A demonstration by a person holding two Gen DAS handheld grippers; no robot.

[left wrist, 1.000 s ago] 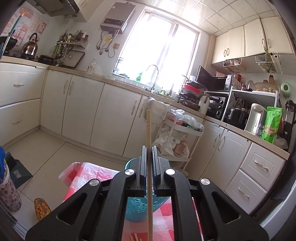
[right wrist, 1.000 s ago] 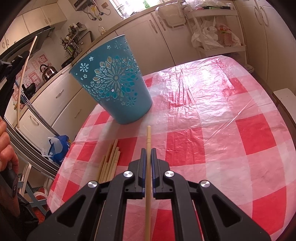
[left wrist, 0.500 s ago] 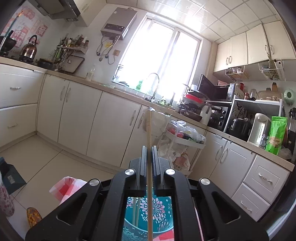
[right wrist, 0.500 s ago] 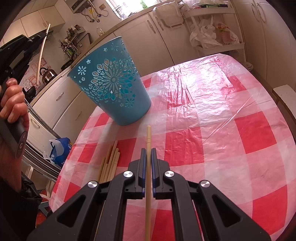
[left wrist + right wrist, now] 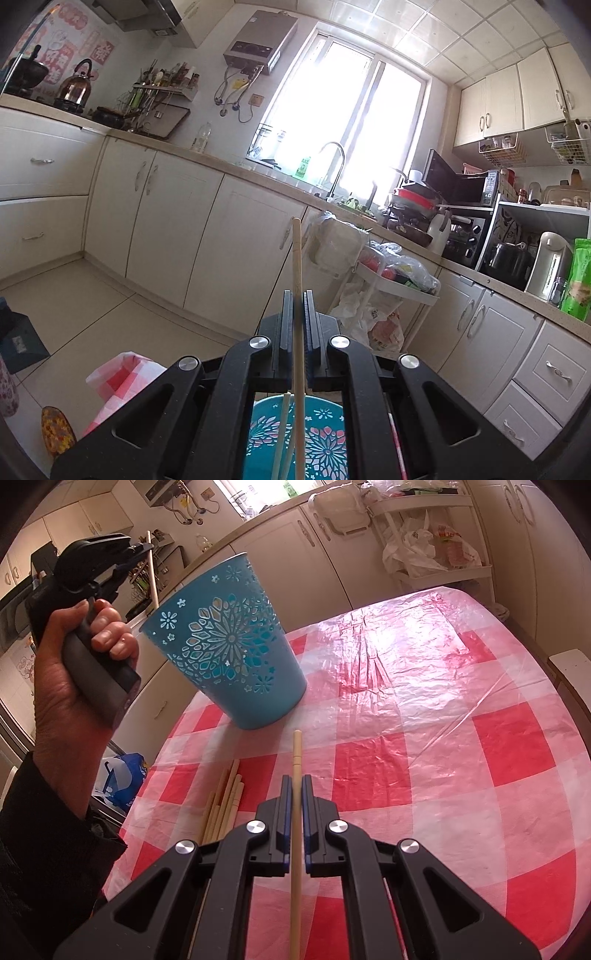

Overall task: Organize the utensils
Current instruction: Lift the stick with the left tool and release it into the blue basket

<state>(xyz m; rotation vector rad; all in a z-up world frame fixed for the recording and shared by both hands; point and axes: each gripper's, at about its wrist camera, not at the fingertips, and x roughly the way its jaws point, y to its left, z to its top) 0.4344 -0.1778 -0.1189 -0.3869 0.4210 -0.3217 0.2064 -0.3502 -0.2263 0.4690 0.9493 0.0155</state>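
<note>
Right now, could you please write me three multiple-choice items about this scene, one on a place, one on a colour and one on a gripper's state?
1. Where do the loose chopsticks lie?
A. on the checked tablecloth, nearer the camera than the bin
B. on the floor
C. on the counter

2. What colour is the cut-out patterned bin?
A. white
B. blue
C. black

3. What is the right gripper doing?
A. open, holding nothing
B. shut on the bin's rim
C. shut on a chopstick

Answers: 1 A, the bundle rests on the cloth; 2 B, its wall is blue; 3 C, the stick runs between the closed fingers.
</note>
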